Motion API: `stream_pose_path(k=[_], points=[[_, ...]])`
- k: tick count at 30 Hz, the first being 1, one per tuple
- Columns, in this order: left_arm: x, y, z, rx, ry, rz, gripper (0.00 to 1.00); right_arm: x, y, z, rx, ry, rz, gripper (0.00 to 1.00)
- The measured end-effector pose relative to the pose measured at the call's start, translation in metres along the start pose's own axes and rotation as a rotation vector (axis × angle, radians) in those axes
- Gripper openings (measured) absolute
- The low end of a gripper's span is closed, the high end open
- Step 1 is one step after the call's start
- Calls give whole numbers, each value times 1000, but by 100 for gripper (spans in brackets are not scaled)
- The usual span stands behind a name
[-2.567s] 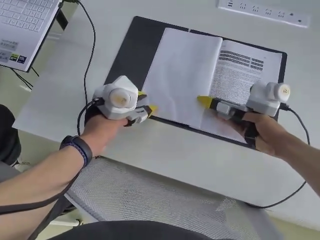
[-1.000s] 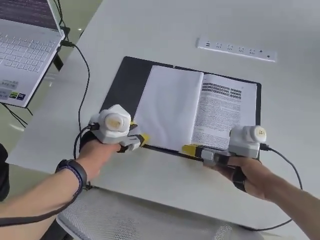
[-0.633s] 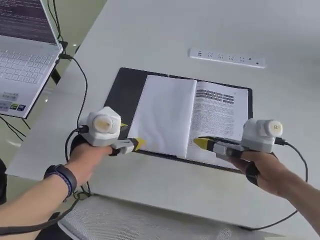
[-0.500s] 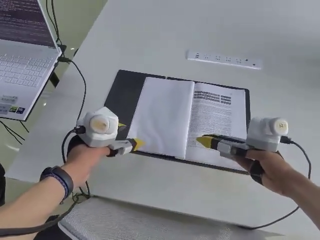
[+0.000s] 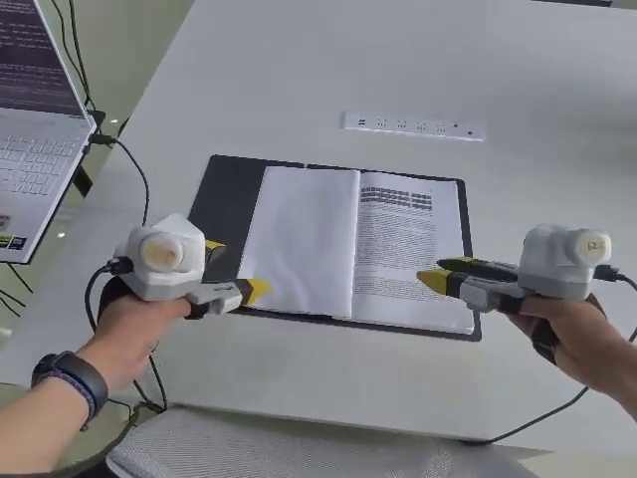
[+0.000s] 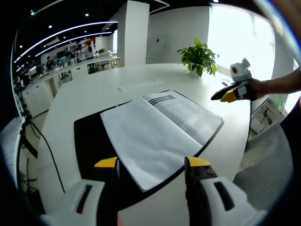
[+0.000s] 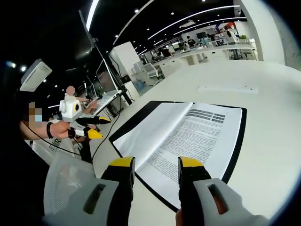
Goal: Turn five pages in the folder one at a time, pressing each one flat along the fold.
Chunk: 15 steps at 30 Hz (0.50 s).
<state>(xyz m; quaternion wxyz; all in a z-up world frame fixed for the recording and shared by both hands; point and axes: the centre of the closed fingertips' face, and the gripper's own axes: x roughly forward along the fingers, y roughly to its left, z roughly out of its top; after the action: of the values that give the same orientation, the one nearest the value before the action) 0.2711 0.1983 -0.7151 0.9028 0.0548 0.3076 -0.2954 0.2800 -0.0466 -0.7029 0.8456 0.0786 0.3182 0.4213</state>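
You are keeping both grippers clear of the folder (image 5: 224, 199), lying open mid-table (image 5: 299, 80), likely readying the next turn: the left gripper (image 5: 254, 291) is hovering at its 7 o'clock corner and the right gripper (image 5: 433, 280) at 4 o'clock above the printed page (image 5: 403, 249), jaws parted, grasping nothing.

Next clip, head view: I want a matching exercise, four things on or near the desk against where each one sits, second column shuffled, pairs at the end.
Things:
1. power strip
2. laptop
3. printed page
4. blank page

Places:
a. left half of the open folder
b. beyond the folder's far edge
c. off to the far left, lid open
d. right half of the open folder

Pairs: 1-b; 2-c; 3-d; 4-a
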Motion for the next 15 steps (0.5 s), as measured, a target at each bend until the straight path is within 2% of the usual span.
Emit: stream_pose_path(k=[5, 7, 9, 15], points=[[-16, 1, 5, 2, -15, 7, 60, -22, 1, 3, -34, -14, -42, 42], [-21, 0, 7, 1, -21, 8, 61, -31, -3, 3, -52, -17, -75, 46], [-27, -1, 9, -3, -31, 13, 63, -38, -3, 1, -57, -16, -87, 51], [-40, -5, 13, -22, -55, 17, 67, -56, -3, -7, -68, -18, -136, 56]])
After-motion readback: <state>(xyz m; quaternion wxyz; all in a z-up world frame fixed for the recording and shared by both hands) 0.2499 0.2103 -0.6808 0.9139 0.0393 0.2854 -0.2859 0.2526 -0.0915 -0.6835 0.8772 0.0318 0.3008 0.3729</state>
